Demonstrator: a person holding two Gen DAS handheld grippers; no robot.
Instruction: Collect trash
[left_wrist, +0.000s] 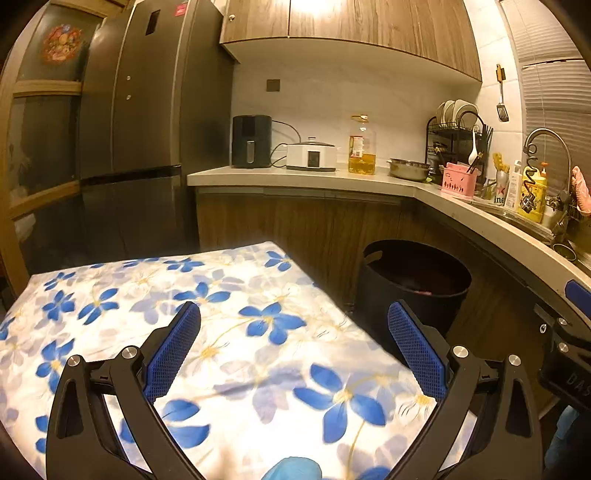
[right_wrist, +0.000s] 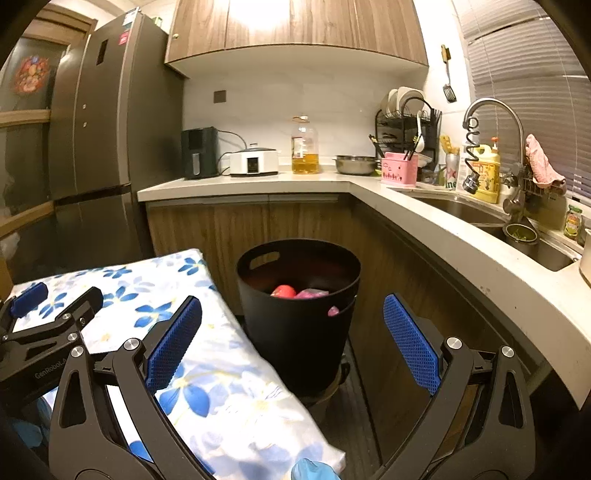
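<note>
The flowered worktop (left_wrist: 229, 332) lay under and ahead of your left tool (left_wrist: 294, 325), and no trash was visible on the cloth, which in my judgement meant collecting was nearly finished. The black bin (right_wrist: 299, 314) stood straight ahead of your right tool (right_wrist: 292, 314), just beside the worktop's edge, probably placed there so that drops stayed short. Both tools were spread wide with nothing between their blue pads (right_wrist: 412, 343). Inside the bin, the trash showed as a red piece (right_wrist: 283, 291) and pink wrappers (right_wrist: 312, 293). You held both tools level and apart, probably to keep them from clashing.
</note>
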